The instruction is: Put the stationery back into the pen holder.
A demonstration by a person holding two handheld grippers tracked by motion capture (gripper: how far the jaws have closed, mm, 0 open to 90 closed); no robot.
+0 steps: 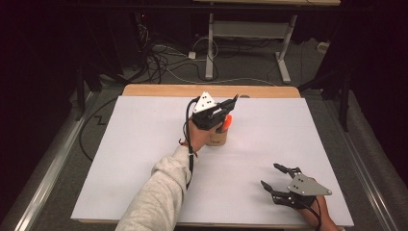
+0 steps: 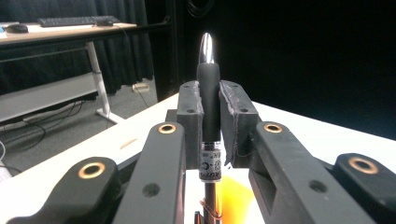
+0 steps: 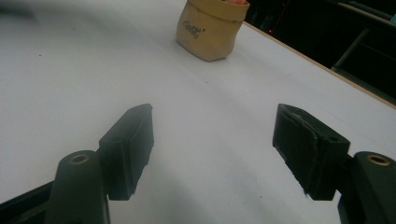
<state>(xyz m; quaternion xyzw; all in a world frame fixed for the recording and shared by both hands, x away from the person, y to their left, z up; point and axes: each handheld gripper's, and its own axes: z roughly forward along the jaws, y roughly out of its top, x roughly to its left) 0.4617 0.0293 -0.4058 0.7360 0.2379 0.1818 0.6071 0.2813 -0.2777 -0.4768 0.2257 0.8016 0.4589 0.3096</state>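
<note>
The right gripper (image 1: 275, 175) rests low near the table's (image 1: 144, 159) front edge, jaws spread wide and empty, bare white surface ahead of it. Farther off, the left gripper (image 1: 230, 107), arm outstretched, is clamped on a black pen (image 2: 208, 100) directly above the tan cup (image 3: 211, 29).

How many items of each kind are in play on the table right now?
Pens: 1, black pen clamped in the left hand-held gripper
Tan pouches: 1, pouch
Orange items in the pouch: 1, orange item
Total: 3
</note>
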